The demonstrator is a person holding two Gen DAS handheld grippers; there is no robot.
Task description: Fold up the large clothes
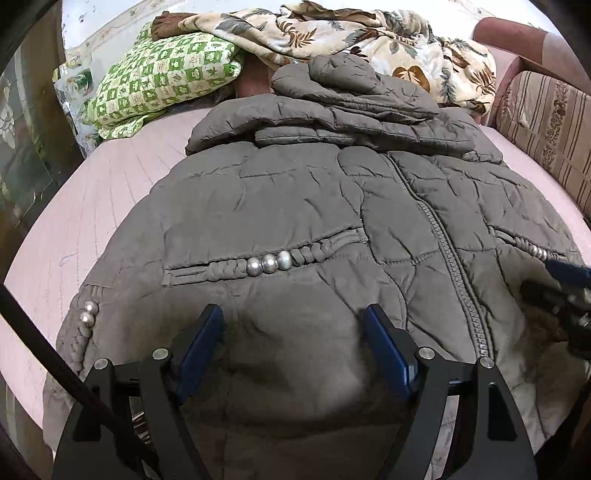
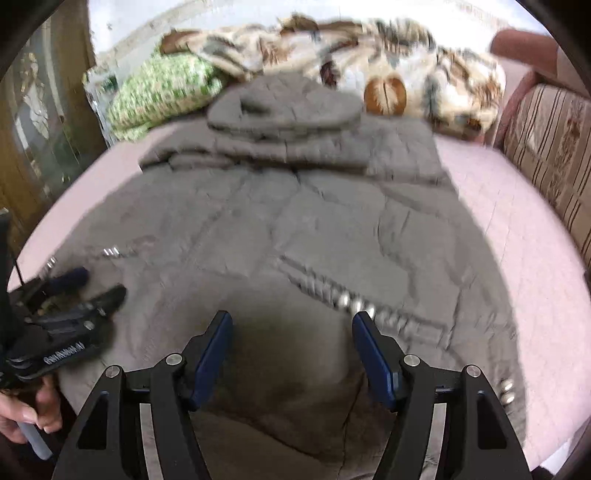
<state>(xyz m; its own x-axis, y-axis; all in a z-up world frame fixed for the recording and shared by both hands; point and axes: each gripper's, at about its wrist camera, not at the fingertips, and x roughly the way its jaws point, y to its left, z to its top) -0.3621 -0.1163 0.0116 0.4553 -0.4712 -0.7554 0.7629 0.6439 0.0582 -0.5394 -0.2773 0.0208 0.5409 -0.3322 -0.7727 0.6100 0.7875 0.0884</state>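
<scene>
One grey quilted jacket (image 1: 295, 206), two open-jawed grippers: left gripper (image 1: 293, 325), right gripper (image 2: 291, 328)

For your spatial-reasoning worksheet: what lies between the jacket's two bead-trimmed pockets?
The jacket's closed zipper runs between the left pocket and the right pocket, over plain quilted fabric. The left wrist view shows this sharply; the right wrist view is blurred.

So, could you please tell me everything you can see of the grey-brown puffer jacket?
The grey-brown puffer jacket lies front-up and closed on the pink bed cover. It looks like quilted padded fabric, with a centre zip and braided pocket trims carrying silver beads. Its sleeves are folded across the top, by the floral blanket. No gripper pads press on it.
</scene>
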